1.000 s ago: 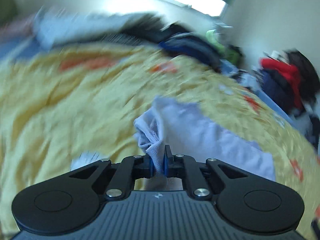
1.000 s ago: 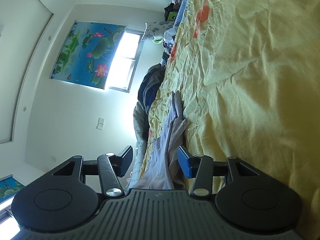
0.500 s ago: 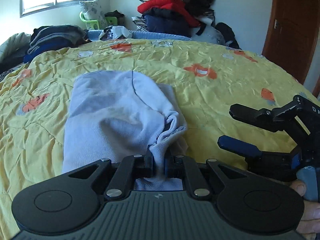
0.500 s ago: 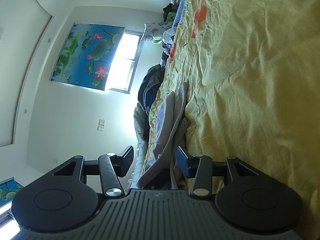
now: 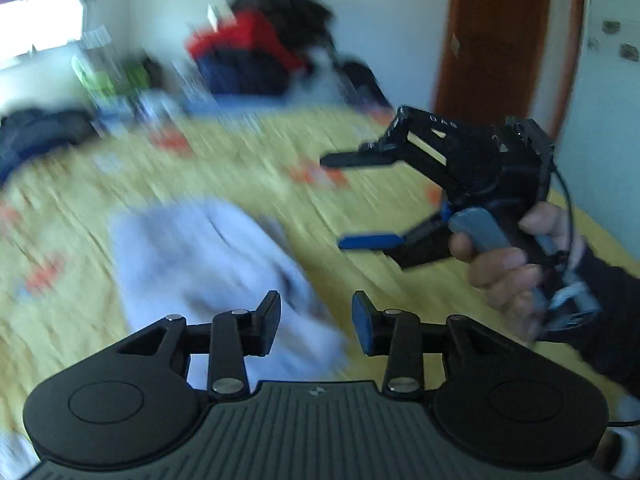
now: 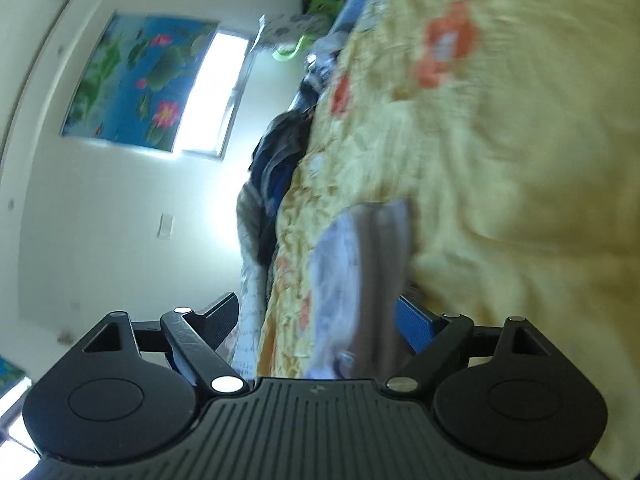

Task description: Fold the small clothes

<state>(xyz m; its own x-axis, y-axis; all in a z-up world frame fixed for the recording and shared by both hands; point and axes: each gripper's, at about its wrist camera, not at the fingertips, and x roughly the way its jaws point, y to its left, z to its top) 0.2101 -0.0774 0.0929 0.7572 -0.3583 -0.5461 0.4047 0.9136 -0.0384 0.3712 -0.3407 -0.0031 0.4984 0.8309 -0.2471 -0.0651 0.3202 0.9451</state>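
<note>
Left tool (image 5: 316, 322): spread apart, empty; clamped on garment edge 0.5 s ago. Right tool (image 5: 352, 200): spread wide, empty, raised higher than before. Pale lavender knit garment (image 5: 208, 264): released, lying folded on yellow floral bedspread (image 5: 248, 168). Both views motion-blurred.

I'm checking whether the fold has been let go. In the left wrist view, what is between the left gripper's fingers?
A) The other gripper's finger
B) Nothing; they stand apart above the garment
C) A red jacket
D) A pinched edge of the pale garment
B: the left gripper has its fingers spread with an open gap, and the pale garment lies loose on the yellow bedspread beyond them.
</note>
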